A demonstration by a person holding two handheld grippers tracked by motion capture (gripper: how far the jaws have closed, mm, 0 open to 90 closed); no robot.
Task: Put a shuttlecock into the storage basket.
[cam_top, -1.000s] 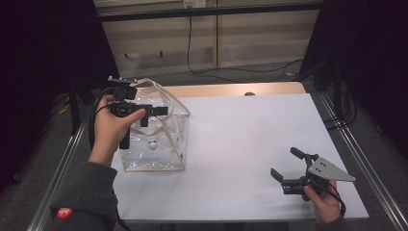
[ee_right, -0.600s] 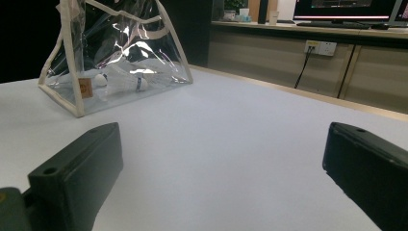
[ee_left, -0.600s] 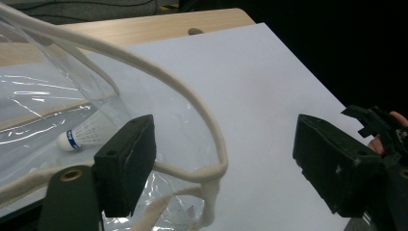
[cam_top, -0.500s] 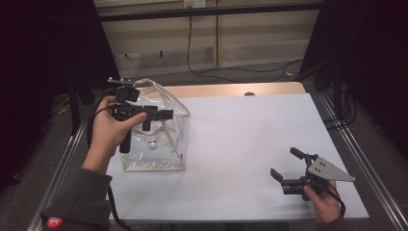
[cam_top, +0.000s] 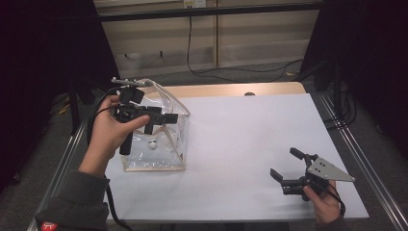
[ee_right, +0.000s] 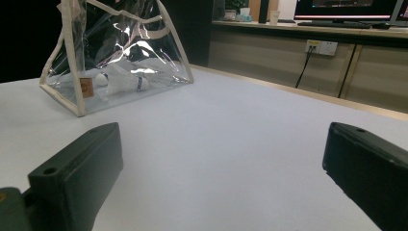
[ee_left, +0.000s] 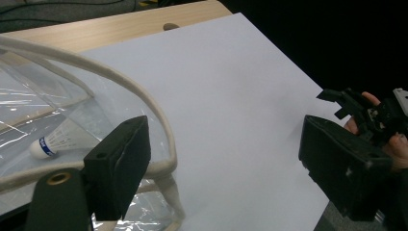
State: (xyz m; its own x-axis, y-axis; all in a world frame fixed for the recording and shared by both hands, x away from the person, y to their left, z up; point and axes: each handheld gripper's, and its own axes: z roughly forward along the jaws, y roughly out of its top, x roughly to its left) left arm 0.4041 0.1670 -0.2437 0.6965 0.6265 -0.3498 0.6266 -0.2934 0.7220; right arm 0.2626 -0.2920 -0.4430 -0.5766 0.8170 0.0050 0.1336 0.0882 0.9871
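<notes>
A clear plastic bag with cream edging stood at the left of the white bench, with a shuttlecock lying inside it. The left gripper was held over the bag's open top, jaws wide apart, one jaw beside the cream handle. The right gripper rested low at the bench's near right corner, well apart from the bag, jaws also spread.

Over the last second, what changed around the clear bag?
The left tongs shifted slightly right over the clear plastic bag with cream trim and are open, holding nothing. The white shuttlecock inside, the bag and the open right tongs stayed put.
</notes>
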